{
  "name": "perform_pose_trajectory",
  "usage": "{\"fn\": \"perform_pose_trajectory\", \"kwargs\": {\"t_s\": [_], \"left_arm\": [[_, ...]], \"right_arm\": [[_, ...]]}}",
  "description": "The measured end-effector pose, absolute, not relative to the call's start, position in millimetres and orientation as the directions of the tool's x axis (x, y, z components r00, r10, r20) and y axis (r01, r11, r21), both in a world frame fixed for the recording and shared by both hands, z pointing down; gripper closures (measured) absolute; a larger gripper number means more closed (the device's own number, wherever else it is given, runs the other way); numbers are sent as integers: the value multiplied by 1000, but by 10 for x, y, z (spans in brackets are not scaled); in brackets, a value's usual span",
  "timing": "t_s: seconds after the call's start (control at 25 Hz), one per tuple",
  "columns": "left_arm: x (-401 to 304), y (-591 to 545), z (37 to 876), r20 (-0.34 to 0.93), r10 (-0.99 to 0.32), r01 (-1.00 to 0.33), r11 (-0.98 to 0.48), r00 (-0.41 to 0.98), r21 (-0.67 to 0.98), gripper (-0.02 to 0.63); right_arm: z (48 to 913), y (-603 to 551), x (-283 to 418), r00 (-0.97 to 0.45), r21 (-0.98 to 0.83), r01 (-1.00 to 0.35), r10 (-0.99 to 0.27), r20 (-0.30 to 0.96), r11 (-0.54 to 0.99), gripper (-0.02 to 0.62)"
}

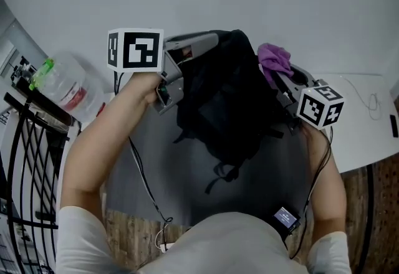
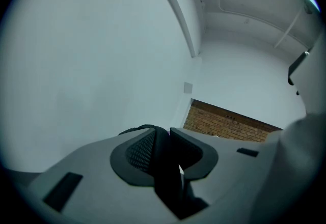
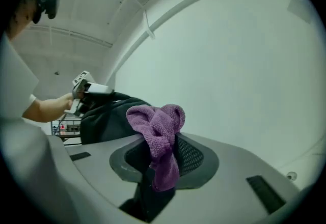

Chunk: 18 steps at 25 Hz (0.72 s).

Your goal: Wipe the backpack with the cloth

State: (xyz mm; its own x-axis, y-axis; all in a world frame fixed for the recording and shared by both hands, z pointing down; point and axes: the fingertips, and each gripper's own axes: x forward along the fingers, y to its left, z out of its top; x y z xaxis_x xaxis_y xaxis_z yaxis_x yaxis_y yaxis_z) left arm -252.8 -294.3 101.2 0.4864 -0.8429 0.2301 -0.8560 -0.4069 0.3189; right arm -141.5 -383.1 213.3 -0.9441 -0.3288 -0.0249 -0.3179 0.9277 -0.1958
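Left gripper (image 2: 163, 135): clenched on a fold of black backpack fabric; the jaws stand nearly together with the fabric pinched between the pads. In the head view it reaches in from the left to the bag's far top edge.
Right gripper (image 3: 164, 140): grasping the cloth; the jaws are close together, with purple towelling bunched above the pads and a tail hanging down between them.
Backpack (image 1: 227, 98): black and slack, at centre between the two grippers and held at its top by the left one. Its straps trail toward the person. I cannot tell whether its lower end rests on the mat.
Cloth (image 1: 274, 58): purple and crumpled, at the right gripper's tip, just beside the bag's upper right edge. I cannot tell whether it touches the bag.
Mat (image 1: 159, 167): grey, lying under the bag.
Table (image 1: 365, 129): white, showing to the right of the mat, with a thin cable lying on it.
Bottle (image 1: 65, 83): clear plastic with a green cap and a red label, at far left and well apart from the bag.
Rack (image 1: 31, 154): black wire, at the left edge below the bottle.
Brick wall (image 2: 229, 122): a low strip seen beyond the left jaws.
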Motion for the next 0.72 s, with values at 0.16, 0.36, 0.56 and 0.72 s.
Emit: {"fn": "perform_pose_trajectory", "kwargs": {"t_s": [0.16, 0.36, 0.56, 0.72], "left_arm": [[-2527, -2955, 1023, 254, -834, -858, -412, 491, 307, 531], [-2501, -2940, 1014, 274, -822, -856, -421, 500, 299, 531], [-2427, -2926, 988, 288, -817, -858, -423, 500, 290, 531], [-2362, -2953, 958, 276, -820, -854, -419, 502, 310, 531]], "right_arm": [[2007, -4250, -1505, -893, -221, -432, -449, -35, 875, 485], [1849, -4266, -1841, -891, -219, -433, -452, -45, 875, 485], [1962, -4003, -2044, -925, -244, -363, -380, -27, 899, 485], [2039, -3853, -1938, -938, -282, -318, -343, -42, 905, 485]]}}
